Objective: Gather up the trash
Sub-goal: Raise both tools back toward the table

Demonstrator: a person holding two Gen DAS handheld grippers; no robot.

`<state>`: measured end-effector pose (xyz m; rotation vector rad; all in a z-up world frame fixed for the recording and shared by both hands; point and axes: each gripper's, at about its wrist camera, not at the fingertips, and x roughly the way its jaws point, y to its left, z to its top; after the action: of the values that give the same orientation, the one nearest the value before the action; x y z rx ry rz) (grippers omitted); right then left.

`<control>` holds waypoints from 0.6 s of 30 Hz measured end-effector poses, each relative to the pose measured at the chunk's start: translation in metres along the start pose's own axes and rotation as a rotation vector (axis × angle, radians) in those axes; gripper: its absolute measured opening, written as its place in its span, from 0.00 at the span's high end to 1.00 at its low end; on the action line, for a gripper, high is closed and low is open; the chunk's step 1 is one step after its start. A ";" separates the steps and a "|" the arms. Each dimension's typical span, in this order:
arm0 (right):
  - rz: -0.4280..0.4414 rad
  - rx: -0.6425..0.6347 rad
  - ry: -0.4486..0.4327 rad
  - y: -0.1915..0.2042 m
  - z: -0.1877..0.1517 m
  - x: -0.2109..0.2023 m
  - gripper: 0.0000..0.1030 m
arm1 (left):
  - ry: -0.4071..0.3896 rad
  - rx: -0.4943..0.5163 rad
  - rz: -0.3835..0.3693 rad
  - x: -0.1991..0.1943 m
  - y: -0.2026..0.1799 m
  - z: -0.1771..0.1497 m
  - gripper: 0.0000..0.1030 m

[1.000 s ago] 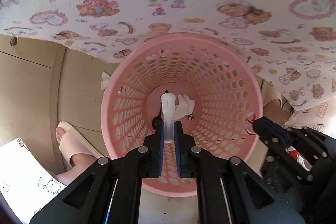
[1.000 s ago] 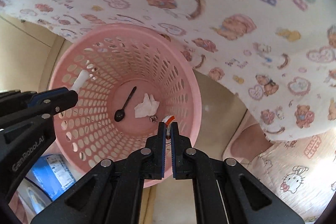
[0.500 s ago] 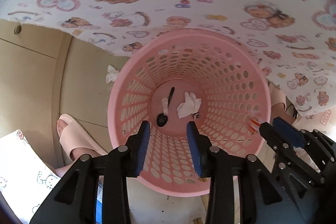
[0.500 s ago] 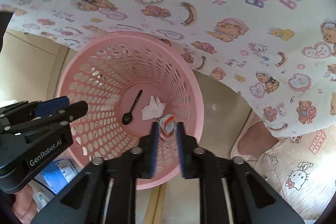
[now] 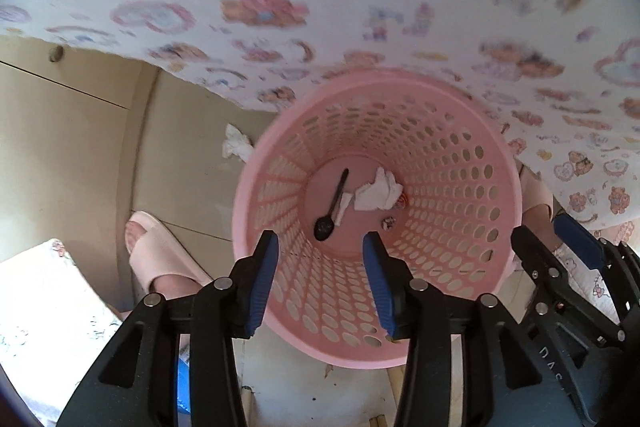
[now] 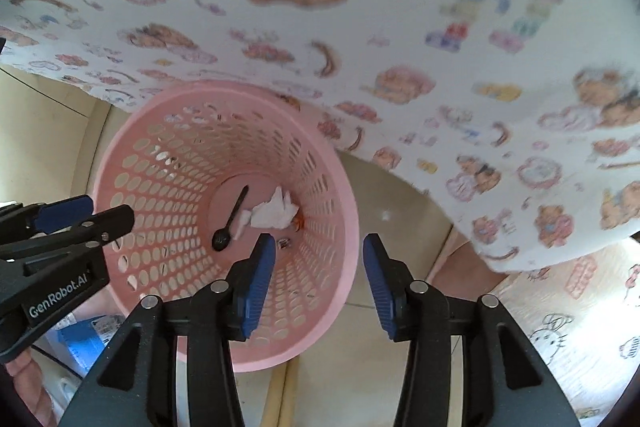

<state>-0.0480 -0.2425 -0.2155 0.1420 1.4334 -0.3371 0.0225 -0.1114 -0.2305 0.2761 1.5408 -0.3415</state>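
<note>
My left gripper (image 5: 318, 247) and right gripper (image 6: 318, 249) have just been spreading, nothing between them, above the pink perforated plastic basket (image 5: 460, 187) holding a black plastic spoon (image 5: 334, 203) and crumpled white tissue (image 5: 378, 193).

Both wrist cams point straight down, close above pink basket (image 5: 496, 187) (image 6: 344, 227). Left cam sits over basket's near rim, floor + slippered foot (image 5: 152, 251) at left edge. Right cam sits off basket's right rim, more over printed cloth (image 6: 440, 27). Shared: basket inside, cloth edge, each other's gripper at frame side.
</note>
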 end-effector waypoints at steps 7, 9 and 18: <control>-0.014 0.001 -0.114 -0.003 0.002 -0.035 0.50 | -0.136 0.048 0.002 -0.055 -0.004 -0.002 0.59; -0.011 -0.011 -0.148 0.000 0.003 -0.045 0.50 | -0.181 0.057 0.006 -0.071 -0.005 -0.004 0.59; 0.113 0.072 -0.274 -0.020 0.011 -0.094 0.45 | -0.299 0.017 -0.030 -0.129 0.015 0.000 0.59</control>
<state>-0.0532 -0.2512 -0.1191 0.2260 1.1384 -0.3033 0.0286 -0.0919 -0.1019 0.2050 1.2492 -0.4011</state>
